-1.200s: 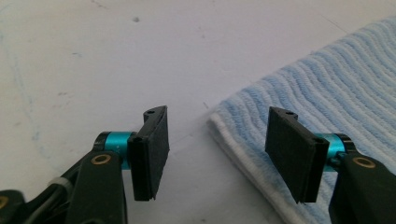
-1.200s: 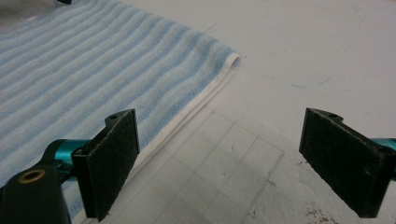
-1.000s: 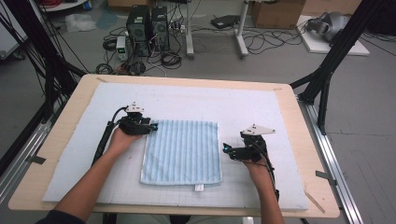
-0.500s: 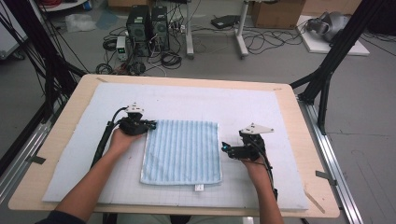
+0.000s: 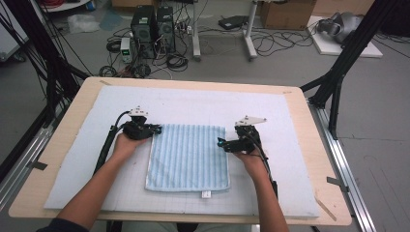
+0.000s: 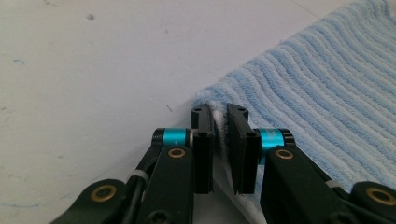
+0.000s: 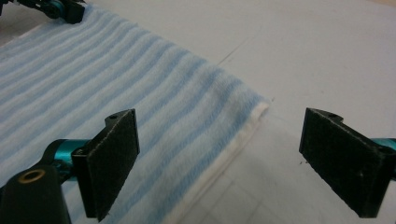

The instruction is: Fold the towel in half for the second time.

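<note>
One towel (image 5: 187, 157), pale blue with ribbed stripes and a white hem, lies flat on the white mat (image 5: 290, 125) mid-table. Left gripper (image 6: 219, 140) has just closed and pinches the towel's far left corner. Right gripper (image 7: 219, 163) hangs open over the far right corner.

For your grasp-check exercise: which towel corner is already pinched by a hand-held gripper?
The far left corner of the towel: the left hand-held gripper clamps it; the right hand-held gripper is open.

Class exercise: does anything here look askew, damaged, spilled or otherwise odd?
Nothing stands out. The blue striped towel lies flat on the white mat; the left gripper pinches one corner, and the right gripper stands open at another.
</note>
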`<state>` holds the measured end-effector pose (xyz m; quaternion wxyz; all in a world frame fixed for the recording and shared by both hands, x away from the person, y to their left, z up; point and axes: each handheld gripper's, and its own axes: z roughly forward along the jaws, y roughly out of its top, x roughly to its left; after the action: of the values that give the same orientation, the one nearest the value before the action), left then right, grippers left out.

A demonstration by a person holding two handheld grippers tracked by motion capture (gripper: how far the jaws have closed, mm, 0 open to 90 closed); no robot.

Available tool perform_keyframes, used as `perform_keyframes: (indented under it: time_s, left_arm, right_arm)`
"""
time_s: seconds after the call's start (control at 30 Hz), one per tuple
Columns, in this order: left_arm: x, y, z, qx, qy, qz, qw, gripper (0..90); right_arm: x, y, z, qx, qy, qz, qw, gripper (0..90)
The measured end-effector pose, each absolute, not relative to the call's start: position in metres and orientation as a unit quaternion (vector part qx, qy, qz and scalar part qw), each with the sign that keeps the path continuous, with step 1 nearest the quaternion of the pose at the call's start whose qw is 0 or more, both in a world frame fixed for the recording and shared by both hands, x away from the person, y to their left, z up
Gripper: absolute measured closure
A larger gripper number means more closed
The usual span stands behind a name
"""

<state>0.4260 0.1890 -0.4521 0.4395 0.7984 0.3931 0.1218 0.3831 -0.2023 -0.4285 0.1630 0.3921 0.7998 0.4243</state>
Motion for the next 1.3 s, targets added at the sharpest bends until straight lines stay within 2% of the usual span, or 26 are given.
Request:
perform_keyframes:
  time_s: [0.27, 0.37, 0.43, 0.53, 0.7, 0.8, 0.97, 1.3]
  left_arm:
    - [0.426, 0.189, -0.452, 0.796, 0.397, 0.122, 0.44, 79.0]
    - [0.426, 0.189, -0.452, 0.799, 0.393, 0.122, 0.439, 79.5]
    - [0.426, 0.189, -0.452, 0.799, 0.394, 0.121, 0.439, 79.6]
    - [0.426, 0.189, -0.452, 0.799, 0.393, 0.121, 0.439, 79.7]
    - [0.425, 0.187, -0.452, 0.801, 0.388, 0.122, 0.439, 83.0]
    - [0.426, 0.189, -0.452, 0.796, 0.395, 0.117, 0.443, 84.4]
    - [0.431, 0.193, -0.45, 0.777, 0.41, 0.112, 0.464, 84.8]
    - [0.449, 0.194, -0.433, 0.749, 0.413, 0.127, 0.502, 83.9]
  right_arm:
    - [0.413, -0.185, -0.435, 0.413, 0.805, 0.403, 0.142, 12.1]
    - [0.42, -0.181, -0.443, 0.422, 0.807, 0.389, 0.138, 20.1]
    - [0.423, -0.178, -0.446, 0.419, 0.813, 0.38, 0.138, 29.3]
    - [0.424, -0.175, -0.447, 0.411, 0.819, 0.372, 0.144, 36.0]
    - [0.422, -0.174, -0.444, 0.388, 0.832, 0.376, 0.125, 65.3]
    - [0.42, -0.171, -0.442, 0.375, 0.839, 0.374, 0.125, 76.4]
    - [0.424, -0.175, -0.442, 0.382, 0.832, 0.382, 0.129, 80.1]
    - [0.437, -0.175, -0.429, 0.395, 0.809, 0.401, 0.17, 80.3]
